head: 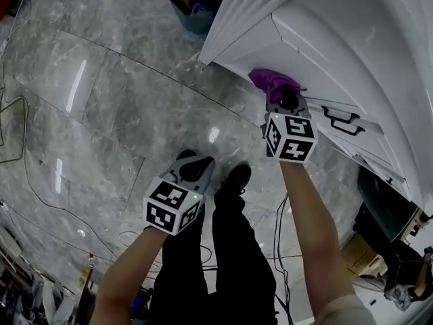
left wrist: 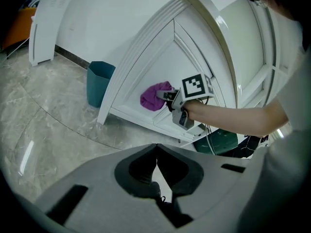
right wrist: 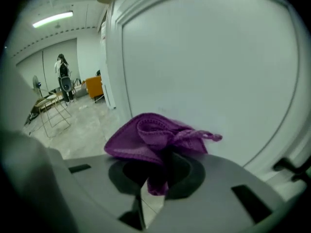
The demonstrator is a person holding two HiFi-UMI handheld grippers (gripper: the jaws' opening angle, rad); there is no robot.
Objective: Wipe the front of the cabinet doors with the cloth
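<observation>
A bunched purple cloth [head: 272, 82] is pressed against the lower panel of a white cabinet door [head: 318, 53]. My right gripper [head: 283, 100] is shut on it. In the right gripper view the cloth [right wrist: 158, 139] bulges out over the jaws of the right gripper [right wrist: 154, 178], right in front of the flat door panel [right wrist: 209, 67]. My left gripper [head: 193, 169] hangs low over the marble floor, away from the cabinet, shut with nothing in it. From the left gripper [left wrist: 156, 171] I see the cloth [left wrist: 153, 96] and the right gripper [left wrist: 170, 100] against the door [left wrist: 160, 52].
A teal bin [left wrist: 99, 84] stands on the floor left of the cabinet. Black handles [head: 342, 120] sit on the doors to the right. Cables [head: 20, 134] trail over the marble floor. A dark green object [left wrist: 218, 142] lies at the cabinet base. A person [right wrist: 63, 76] stands far off.
</observation>
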